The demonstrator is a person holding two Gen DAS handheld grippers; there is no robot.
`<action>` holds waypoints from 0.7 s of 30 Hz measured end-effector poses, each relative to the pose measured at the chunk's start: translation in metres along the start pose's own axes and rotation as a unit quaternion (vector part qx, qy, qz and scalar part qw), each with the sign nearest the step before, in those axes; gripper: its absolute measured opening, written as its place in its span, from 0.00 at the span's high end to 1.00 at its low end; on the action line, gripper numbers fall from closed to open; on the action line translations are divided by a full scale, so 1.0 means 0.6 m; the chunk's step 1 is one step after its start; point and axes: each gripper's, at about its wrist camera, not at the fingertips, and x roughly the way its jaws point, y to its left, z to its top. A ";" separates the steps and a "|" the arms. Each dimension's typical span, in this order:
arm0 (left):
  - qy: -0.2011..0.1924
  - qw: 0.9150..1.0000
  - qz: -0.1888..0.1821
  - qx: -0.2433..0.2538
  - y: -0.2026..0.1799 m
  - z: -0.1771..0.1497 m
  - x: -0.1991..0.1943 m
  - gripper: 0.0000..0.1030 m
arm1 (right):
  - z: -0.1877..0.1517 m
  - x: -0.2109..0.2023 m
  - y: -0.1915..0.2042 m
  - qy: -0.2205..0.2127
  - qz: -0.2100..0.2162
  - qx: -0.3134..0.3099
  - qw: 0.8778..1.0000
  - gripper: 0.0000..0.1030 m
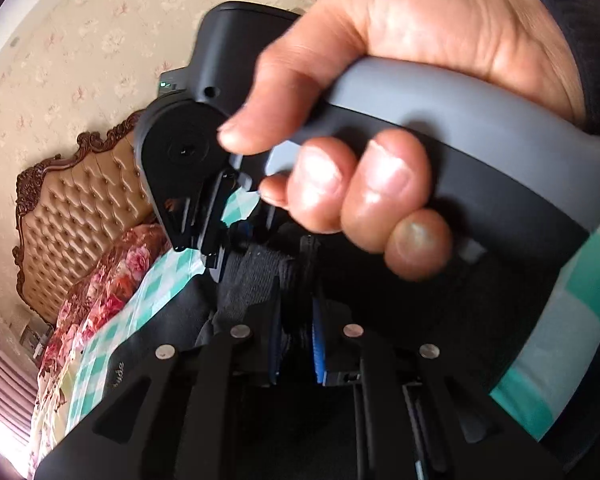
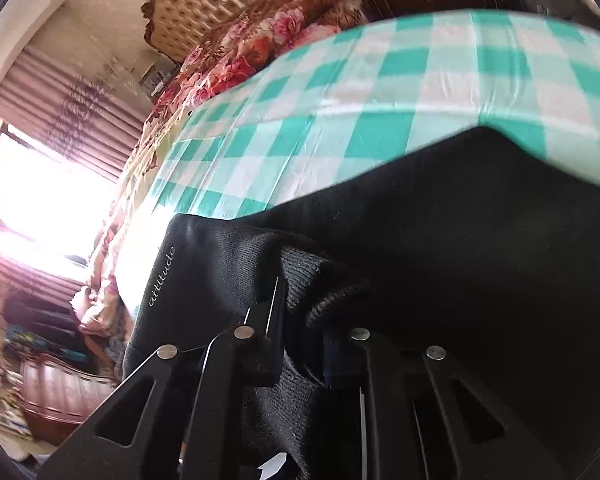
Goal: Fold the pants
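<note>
Right wrist view: your right gripper [image 2: 300,344] pinches a ribbed bunch of the black pants [image 2: 440,248], which lie on the green checked sheet [image 2: 340,92]. Beyond it is the flowery quilt [image 2: 260,36]. Your left gripper [image 1: 294,344] bites the pants too, with your right hand [image 1: 380,128] just past it.

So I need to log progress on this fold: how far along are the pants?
Early to midway, I'd judge. Done: the black pants lie spread on the checked sheet. In hand: the right gripper is shut on a ribbed cuff; the left gripper appears closed on dark fabric too, beside the person's right hand. Left: no finished fold is visible; carrying the fabric over and flattening remain.
</note>
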 end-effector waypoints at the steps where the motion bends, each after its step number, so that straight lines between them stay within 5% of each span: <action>1: 0.000 1.000 -0.001 0.004 -0.002 0.001 0.004 0.88 | 0.001 -0.002 -0.001 -0.003 -0.002 -0.002 1.000 0.87; 5: 0.002 1.000 -0.013 0.007 -0.016 -0.010 0.022 0.87 | -0.001 0.003 -0.013 -0.008 -0.015 -0.003 1.000 0.87; 10: 0.005 0.998 -0.052 -0.027 0.017 -0.014 0.005 0.53 | -0.013 0.019 -0.015 -0.023 -0.047 -0.032 0.998 0.87; 13: -0.012 0.994 -0.061 -0.091 0.077 -0.033 -0.054 0.49 | -0.018 0.017 -0.005 -0.029 -0.074 -0.052 0.995 0.87; 16: -0.013 0.988 -0.016 -0.155 0.153 -0.087 -0.123 0.32 | -0.021 0.020 0.005 -0.035 -0.097 -0.064 0.993 0.86; 21: 0.072 0.979 0.103 -0.158 0.198 -0.210 -0.171 0.31 | -0.021 0.023 0.008 -0.038 -0.112 -0.057 0.991 0.85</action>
